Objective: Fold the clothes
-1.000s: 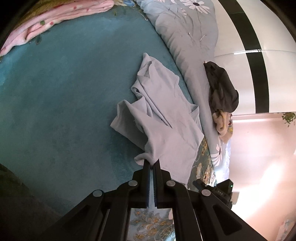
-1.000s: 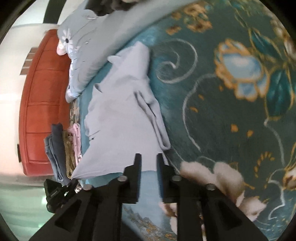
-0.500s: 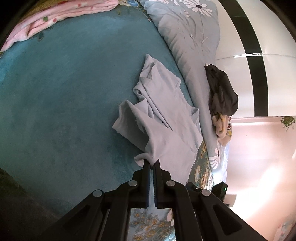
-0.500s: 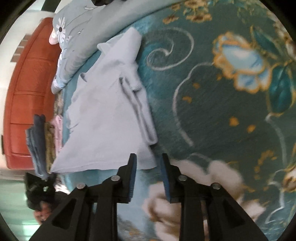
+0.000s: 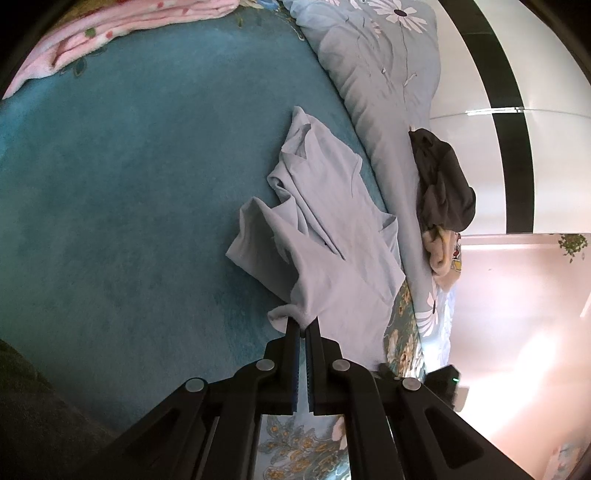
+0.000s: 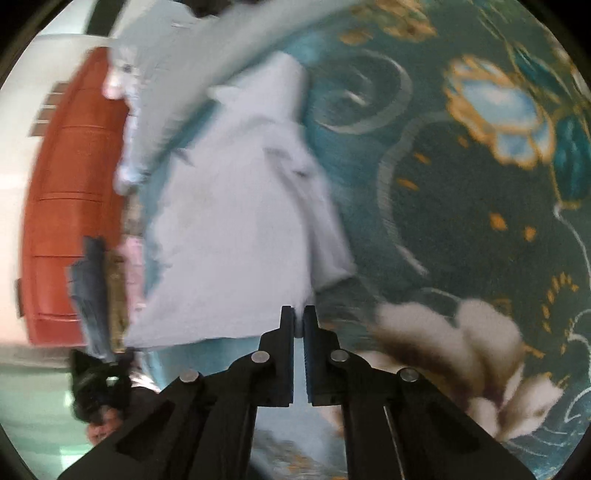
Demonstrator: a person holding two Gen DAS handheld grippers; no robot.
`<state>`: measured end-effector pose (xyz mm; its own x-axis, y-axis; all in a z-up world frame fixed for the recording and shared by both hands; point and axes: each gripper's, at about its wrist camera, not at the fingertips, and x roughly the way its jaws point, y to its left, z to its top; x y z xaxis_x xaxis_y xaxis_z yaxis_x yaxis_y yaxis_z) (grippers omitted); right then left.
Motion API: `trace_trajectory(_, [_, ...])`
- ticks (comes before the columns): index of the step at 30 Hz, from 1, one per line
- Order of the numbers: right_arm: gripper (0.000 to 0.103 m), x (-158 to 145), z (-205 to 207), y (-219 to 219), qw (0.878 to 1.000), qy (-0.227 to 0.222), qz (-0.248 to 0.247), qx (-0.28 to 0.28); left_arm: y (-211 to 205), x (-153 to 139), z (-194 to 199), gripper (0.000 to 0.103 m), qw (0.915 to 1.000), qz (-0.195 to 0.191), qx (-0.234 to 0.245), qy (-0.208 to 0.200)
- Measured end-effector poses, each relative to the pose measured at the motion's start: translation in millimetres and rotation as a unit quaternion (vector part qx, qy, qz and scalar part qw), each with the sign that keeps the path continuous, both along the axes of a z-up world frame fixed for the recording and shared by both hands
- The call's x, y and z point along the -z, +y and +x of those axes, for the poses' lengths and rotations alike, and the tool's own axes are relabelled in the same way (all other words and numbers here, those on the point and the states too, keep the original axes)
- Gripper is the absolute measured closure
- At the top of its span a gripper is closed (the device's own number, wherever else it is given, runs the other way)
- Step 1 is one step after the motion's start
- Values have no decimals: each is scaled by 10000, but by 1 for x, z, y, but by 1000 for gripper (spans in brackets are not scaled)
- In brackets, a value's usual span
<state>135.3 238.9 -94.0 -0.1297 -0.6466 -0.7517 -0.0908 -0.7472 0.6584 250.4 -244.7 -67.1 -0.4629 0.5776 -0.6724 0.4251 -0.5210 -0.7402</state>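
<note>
A pale blue shirt [image 5: 325, 236] lies crumpled on the teal bed cover [image 5: 129, 184]. My left gripper [image 5: 303, 325] is shut on a corner of its hem and holds it slightly raised. In the right wrist view the same shirt [image 6: 240, 221] spreads ahead, blurred by motion. My right gripper [image 6: 299, 314] is shut on the near edge of the shirt, next to a folded sleeve.
A grey floral duvet [image 5: 380, 74] lies along the far side with a dark garment [image 5: 443, 184] on it. A pink blanket [image 5: 110, 33] lies at the top left. A red headboard [image 6: 66, 192] and folded clothes [image 6: 99, 295] show at the left.
My right gripper has moved forward onto the shirt's edge and closed on it; it was open before. My left gripper has kept its hold and barely moved.
</note>
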Motion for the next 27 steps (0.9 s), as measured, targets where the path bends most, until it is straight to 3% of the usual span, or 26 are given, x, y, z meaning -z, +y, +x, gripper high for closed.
trace_trajectory(5, [99,-68,3,-6,9956,704,-574,-248,-4,-13,3,100,9997,26,-162,202])
trace_trajectory(10, [99,-142,32,9,9848,1298,-1103,-352,-2,-64,26,100,9971,-329,-98,682])
trace_trajectory(14, [99,-189,79,29,9792,1471,-1306,-488,-2,-114,63,100,9920,-705,23,1051])
trace_trajectory(20, [99,-168,134,48,9901,648,-1199,-325,-4,-130,91,100,9925,-959,217,726])
trace_trajectory(27, [99,-148,81,49,9903,640,-1221,-151,-14,-106,42,100,9906,-1303,222,340])
